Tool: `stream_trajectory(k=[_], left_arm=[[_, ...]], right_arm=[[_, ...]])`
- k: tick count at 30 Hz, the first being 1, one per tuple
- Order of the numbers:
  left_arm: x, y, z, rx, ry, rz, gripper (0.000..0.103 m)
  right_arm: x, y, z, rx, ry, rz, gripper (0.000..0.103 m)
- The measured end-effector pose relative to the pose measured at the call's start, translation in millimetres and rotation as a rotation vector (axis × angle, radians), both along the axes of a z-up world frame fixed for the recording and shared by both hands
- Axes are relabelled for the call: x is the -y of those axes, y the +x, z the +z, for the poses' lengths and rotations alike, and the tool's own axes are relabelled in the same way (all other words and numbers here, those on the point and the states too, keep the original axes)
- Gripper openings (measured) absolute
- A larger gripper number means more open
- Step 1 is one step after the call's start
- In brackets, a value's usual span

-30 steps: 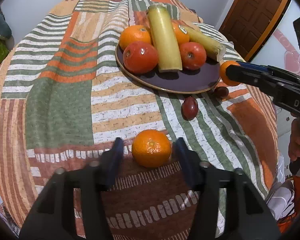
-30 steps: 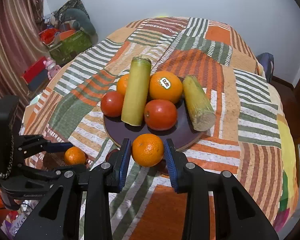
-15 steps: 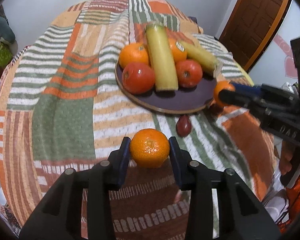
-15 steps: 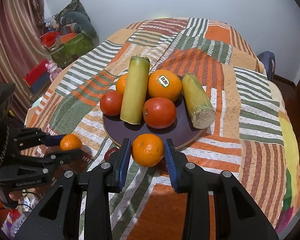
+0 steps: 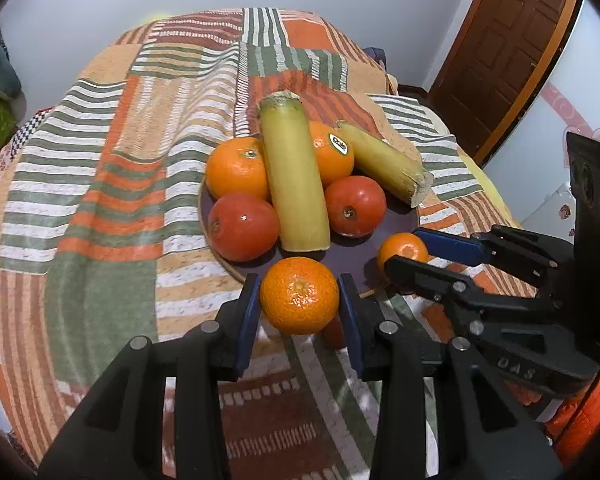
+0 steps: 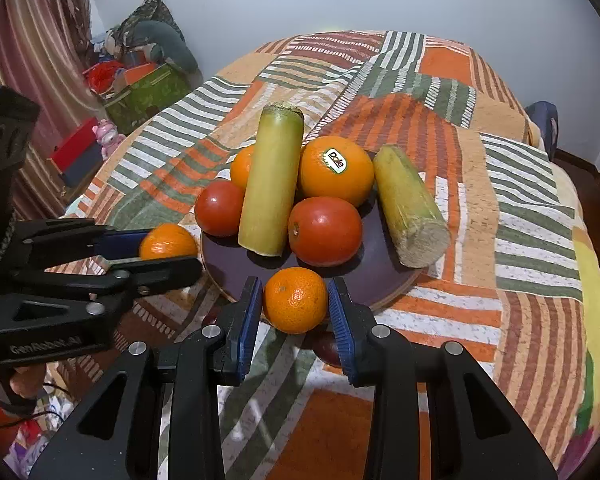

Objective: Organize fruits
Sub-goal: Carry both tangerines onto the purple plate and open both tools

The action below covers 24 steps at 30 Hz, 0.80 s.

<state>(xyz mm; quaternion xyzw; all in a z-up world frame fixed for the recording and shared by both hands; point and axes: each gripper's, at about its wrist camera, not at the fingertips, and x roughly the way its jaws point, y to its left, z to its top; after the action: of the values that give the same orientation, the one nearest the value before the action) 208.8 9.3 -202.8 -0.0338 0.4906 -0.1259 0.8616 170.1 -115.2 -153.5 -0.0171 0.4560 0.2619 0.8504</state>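
A dark purple plate [image 5: 352, 254] [image 6: 236, 264] on the striped tablecloth holds two oranges, two tomatoes and two sugarcane pieces [image 5: 294, 172]. My left gripper [image 5: 299, 306] is shut on a mandarin [image 5: 299, 296] and holds it above the plate's near rim; it shows at the left in the right wrist view [image 6: 166, 246]. My right gripper [image 6: 295, 304] is shut on a second mandarin [image 6: 295, 300] over the plate's front edge; it appears in the left wrist view [image 5: 404, 248]. A dark red fruit [image 6: 326, 346] lies on the cloth under the right gripper.
The round table's edge curves close on both sides. A brown door [image 5: 504, 44] stands at the right. Boxes and toys [image 6: 140, 84] sit on the floor at the left. The two grippers are close together at the plate's front.
My left gripper shut on the mandarin, lifted it off the cloth and carried it to the plate's rim. My right gripper moved slightly toward the plate with its mandarin.
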Motion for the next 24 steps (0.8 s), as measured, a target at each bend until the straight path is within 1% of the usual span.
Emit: stream_trajectory(k=[4, 11, 19, 21, 22, 23, 24], left_arm=[[6, 11, -7, -0.012, 0.004, -0.009, 0.038], [7, 28, -19, -0.038, 0.007, -0.011, 0.038], [8, 28, -21, -0.032, 0.027, -0.023, 0.039], [8, 29, -23, -0.05, 0.03, -0.012, 0.041], [7, 29, -24, -0.056, 0.032, -0.004, 0.046], [5, 29, -25, -0.06, 0.038, 0.014, 0.054], [3, 28, -25, -0.059, 0.042, 0.025, 0.057]], right_arm=[[-2, 4, -4, 0.003, -0.012, 0.003, 0.031], [-3, 13, -12, -0.019, -0.018, 0.012, 0.031], [-3, 14, -14, -0.03, -0.007, 0.02, 0.032], [-3, 15, -14, -0.033, -0.007, 0.018, 0.032], [-3, 14, -14, -0.035, -0.009, 0.017, 0.033], [-3, 14, -14, -0.038, -0.011, 0.018, 0.035], [-3, 14, -14, -0.042, -0.011, 0.018, 0.036]])
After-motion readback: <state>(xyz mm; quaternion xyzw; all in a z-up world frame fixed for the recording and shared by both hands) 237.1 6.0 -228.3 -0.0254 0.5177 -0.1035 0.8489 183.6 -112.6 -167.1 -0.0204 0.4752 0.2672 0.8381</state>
